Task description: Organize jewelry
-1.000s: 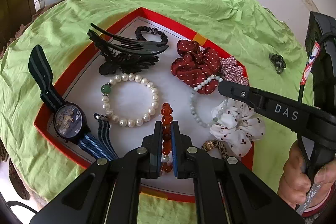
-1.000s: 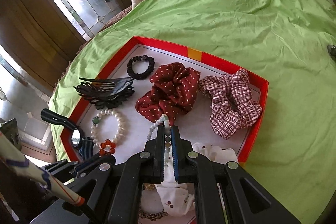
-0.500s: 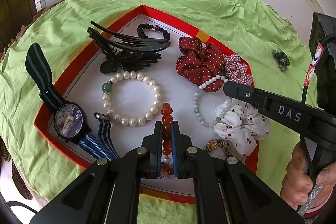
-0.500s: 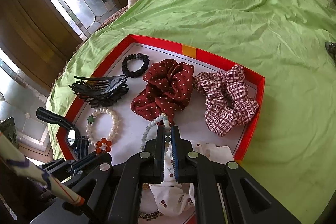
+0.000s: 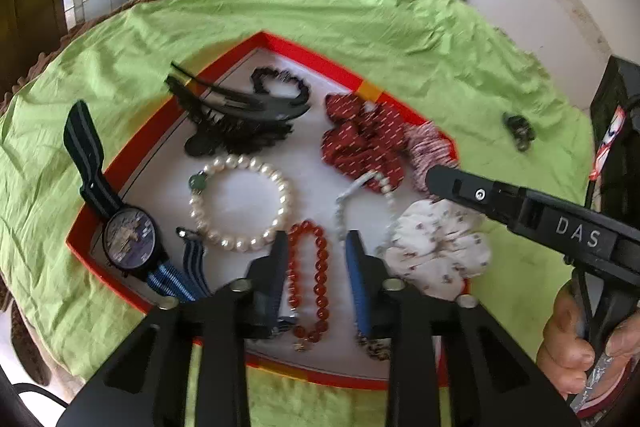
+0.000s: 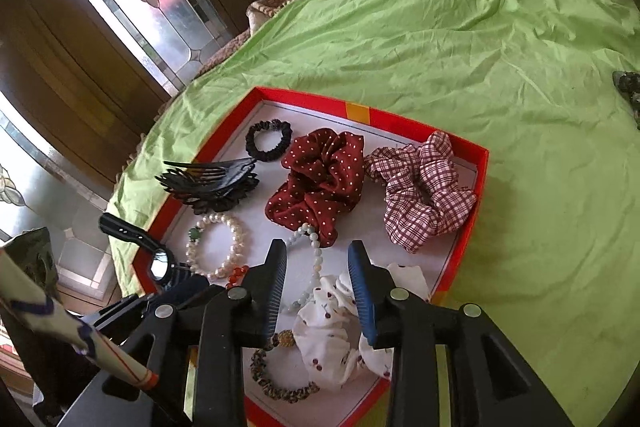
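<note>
While the red bead bracelet [image 5: 306,281] lies flat in the red tray [image 5: 132,151], just right of the pearl bracelet [image 5: 240,203], treat it as light, limp and slippery — grasp across one strand. Left gripper [image 5: 314,249]: jaws have just been opening, part-open, straddling the beads without pressing.

Right wrist view: pale bead bracelet [image 6: 316,263] lies below the dotted red scrunchie [image 6: 320,183] — same handling. Right gripper [image 6: 318,261]: just opened partway, gripping nothing.

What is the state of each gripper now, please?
Left gripper: open, jaws just opened; red bracelet lies between them, not gripped.
Right gripper: open, jaws just opened; pale bead bracelet lies between them, not gripped.
</note>
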`<state>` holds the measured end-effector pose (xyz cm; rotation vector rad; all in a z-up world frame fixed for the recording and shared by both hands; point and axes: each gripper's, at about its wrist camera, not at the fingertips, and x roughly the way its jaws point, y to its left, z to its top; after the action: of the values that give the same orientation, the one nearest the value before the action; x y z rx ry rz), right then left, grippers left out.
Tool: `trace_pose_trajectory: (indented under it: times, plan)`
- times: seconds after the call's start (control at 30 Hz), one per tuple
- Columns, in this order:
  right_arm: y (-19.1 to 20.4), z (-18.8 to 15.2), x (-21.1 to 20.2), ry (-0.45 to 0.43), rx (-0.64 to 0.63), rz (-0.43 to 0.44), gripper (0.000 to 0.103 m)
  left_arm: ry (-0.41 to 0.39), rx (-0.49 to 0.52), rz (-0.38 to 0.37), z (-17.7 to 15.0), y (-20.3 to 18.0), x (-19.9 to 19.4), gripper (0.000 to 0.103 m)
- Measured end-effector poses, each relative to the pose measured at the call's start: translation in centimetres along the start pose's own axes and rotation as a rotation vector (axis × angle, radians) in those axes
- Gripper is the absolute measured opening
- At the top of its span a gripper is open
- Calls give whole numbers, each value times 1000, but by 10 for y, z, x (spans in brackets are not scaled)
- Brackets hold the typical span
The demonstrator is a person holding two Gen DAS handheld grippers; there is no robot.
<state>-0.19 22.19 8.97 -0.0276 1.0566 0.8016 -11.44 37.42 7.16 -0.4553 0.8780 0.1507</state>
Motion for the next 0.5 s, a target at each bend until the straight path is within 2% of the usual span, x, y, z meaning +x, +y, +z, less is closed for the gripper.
trace_pose_trajectory:
  times: [0.13, 0.27, 0.37, 0.5]
  plan:
    - [-2, -5, -23, -53, -28, -20, 45, -52, -6, -46, 1, -3, -13, 47]
    - [-8, -19, -42, -92, -45, -72, 49, -90, -31, -47, 3, -1, -20, 50]
    - [-16, -37, -50, -112, -39, -128, 49, -113, -58, -14, 4, 5, -25, 50]
    - [-24, -61, -54, -115, -15, -161, 49, -123, -78, 37, 6, 11, -26, 50]
